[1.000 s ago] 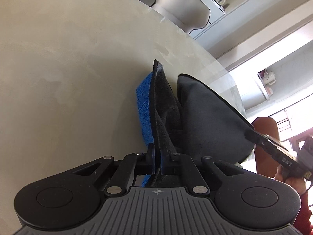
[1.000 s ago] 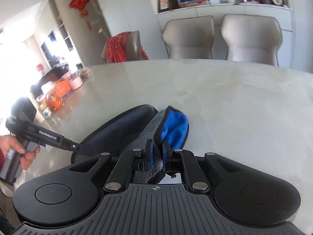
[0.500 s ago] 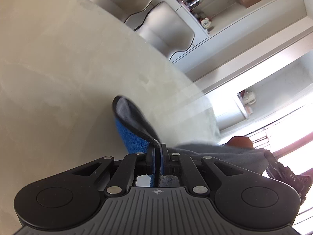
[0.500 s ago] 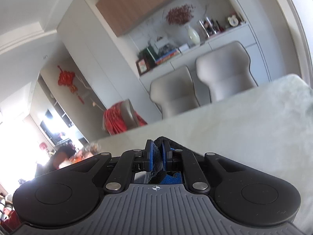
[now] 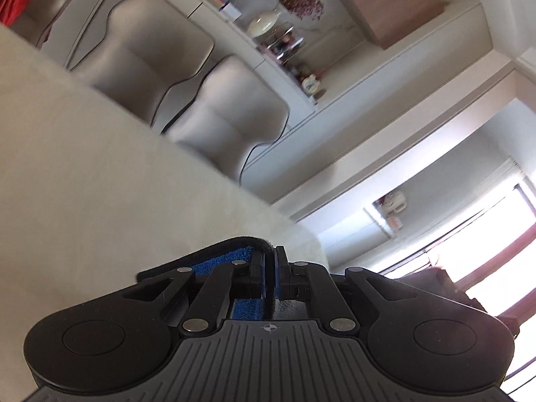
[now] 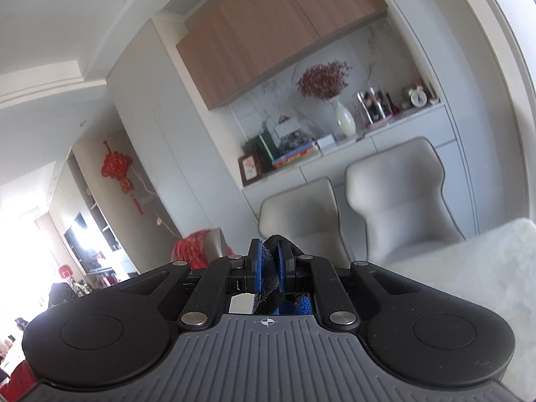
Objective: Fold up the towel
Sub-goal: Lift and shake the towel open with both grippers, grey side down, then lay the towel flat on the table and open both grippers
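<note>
The towel [image 5: 231, 254] is dark grey with a blue terry side. My left gripper [image 5: 269, 261] is shut on one edge of it; only a short fold of cloth shows over the fingers, the rest hangs hidden below. My right gripper [image 6: 270, 261] is shut on another bunched edge of the towel [image 6: 269, 269], held high with the view aimed at the room. The pale stone table [image 5: 83, 184] lies below the left gripper and shows at the right edge of the right wrist view [image 6: 475, 268].
Two beige chairs [image 6: 398, 207] stand at the table's far side, also in the left wrist view [image 5: 227, 117]. Behind them is a white sideboard [image 6: 335, 154] with books, a vase and a clock. A bright window [image 5: 485, 251] is at the right.
Both grippers have lifted and tilted upward with the towel. The towel has risen off the table and mostly dropped out of view; the other gripper no longer shows in either view.
</note>
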The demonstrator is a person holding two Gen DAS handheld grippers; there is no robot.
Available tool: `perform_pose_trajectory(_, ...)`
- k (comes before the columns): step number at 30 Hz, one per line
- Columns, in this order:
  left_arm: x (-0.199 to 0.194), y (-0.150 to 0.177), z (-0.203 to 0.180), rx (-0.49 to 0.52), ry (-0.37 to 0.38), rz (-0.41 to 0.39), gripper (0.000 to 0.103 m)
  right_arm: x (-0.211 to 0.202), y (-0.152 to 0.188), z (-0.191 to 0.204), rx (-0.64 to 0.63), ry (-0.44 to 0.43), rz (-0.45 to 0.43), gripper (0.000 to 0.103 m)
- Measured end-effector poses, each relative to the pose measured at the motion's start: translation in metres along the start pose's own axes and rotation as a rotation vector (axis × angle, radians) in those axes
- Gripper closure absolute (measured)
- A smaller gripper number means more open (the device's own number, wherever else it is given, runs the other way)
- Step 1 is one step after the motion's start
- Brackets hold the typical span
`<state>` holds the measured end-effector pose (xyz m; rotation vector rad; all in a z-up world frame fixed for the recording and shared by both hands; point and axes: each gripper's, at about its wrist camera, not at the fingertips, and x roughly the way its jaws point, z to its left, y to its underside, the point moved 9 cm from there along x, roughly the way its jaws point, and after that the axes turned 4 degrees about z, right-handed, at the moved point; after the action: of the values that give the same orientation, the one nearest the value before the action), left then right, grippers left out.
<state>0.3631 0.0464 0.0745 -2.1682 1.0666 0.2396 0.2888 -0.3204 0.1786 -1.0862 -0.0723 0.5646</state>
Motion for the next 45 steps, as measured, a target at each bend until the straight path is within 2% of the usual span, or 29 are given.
perform_pose_trajectory(2, -0.009, -0.013, -0.008, 0.014, 0.011, -0.023, 0.099, -0.009, -0.005, 0.005, -0.009, -0.01, -0.022, 0.093)
perform_pose_trajectory(4, -0.016, -0.01, -0.008, 0.022, 0.013, -0.012, 0.099, -0.019, 0.0, 0.006, -0.001, -0.012, -0.023, 0.093)
perform_pose_trajectory(6, -0.019, -0.002, -0.004, 0.019, 0.01, 0.009, 0.099, -0.028, 0.022, -0.003, 0.035, 0.008, 0.014, 0.092)
perform_pose_trajectory(9, -0.02, 0.039, 0.027, -0.02, -0.034, 0.081, 0.099, -0.039, 0.08, -0.033, 0.122, 0.074, 0.104, 0.092)
perform_pose_trajectory(13, -0.016, 0.125, 0.093, -0.143, -0.119, 0.216, 0.099, -0.054, 0.17, -0.08, 0.289, 0.178, 0.244, 0.092)
perform_pose_trajectory(16, -0.01, 0.181, 0.134, -0.219, -0.173, 0.304, 0.099, -0.062, 0.227, -0.098, 0.329, 0.256, 0.351, 0.091)
perform_pose_trajectory(19, -0.006, 0.214, 0.158, -0.237, -0.231, 0.364, 0.1, -0.07, 0.279, -0.112, 0.354, 0.331, 0.455, 0.09)
perform_pose_trajectory(21, -0.008, 0.22, 0.166, -0.228, -0.257, 0.372, 0.098, -0.077, 0.306, -0.12, 0.359, 0.378, 0.509, 0.089)
perform_pose_trajectory(25, -0.014, 0.217, 0.172, -0.185, -0.32, 0.373, 0.095, -0.088, 0.306, -0.123, 0.332, 0.422, 0.523, 0.086)
perform_pose_trajectory(26, -0.016, 0.215, 0.173, -0.16, -0.348, 0.373, 0.095, -0.09, 0.303, -0.125, 0.311, 0.448, 0.53, 0.086)
perform_pose_trajectory(28, -0.022, 0.212, 0.173, -0.127, -0.383, 0.372, 0.092, -0.096, 0.298, -0.129, 0.218, 0.555, 0.555, 0.081)
perform_pose_trajectory(30, -0.03, 0.214, 0.174, -0.101, -0.415, 0.364, 0.091, -0.096, 0.291, -0.125, 0.141, 0.589, 0.563, 0.076)
perform_pose_trajectory(32, -0.031, 0.212, 0.162, -0.054, -0.399, 0.349, 0.089, -0.092, 0.288, -0.118, 0.112, 0.554, 0.555, 0.075)
perform_pose_trajectory(34, -0.018, 0.214, 0.144, -0.023, -0.338, 0.345, 0.083, -0.074, 0.288, -0.101, 0.104, 0.456, 0.538, 0.073)
perform_pose_trajectory(38, 0.017, 0.228, 0.113, 0.013, -0.23, 0.375, 0.081, -0.035, 0.3, -0.082, 0.078, 0.345, 0.555, 0.073)
perform_pose_trajectory(41, 0.039, 0.246, 0.106, 0.05, -0.212, 0.435, 0.079, -0.016, 0.315, -0.082, 0.077, 0.338, 0.602, 0.073)
perform_pose_trajectory(43, 0.046, 0.254, 0.11, 0.056, -0.24, 0.462, 0.079, -0.012, 0.318, -0.084, 0.073, 0.344, 0.611, 0.073)
perform_pose_trajectory(45, 0.043, 0.253, 0.113, 0.029, -0.23, 0.46, 0.079, -0.013, 0.316, -0.088, 0.082, 0.349, 0.611, 0.074)
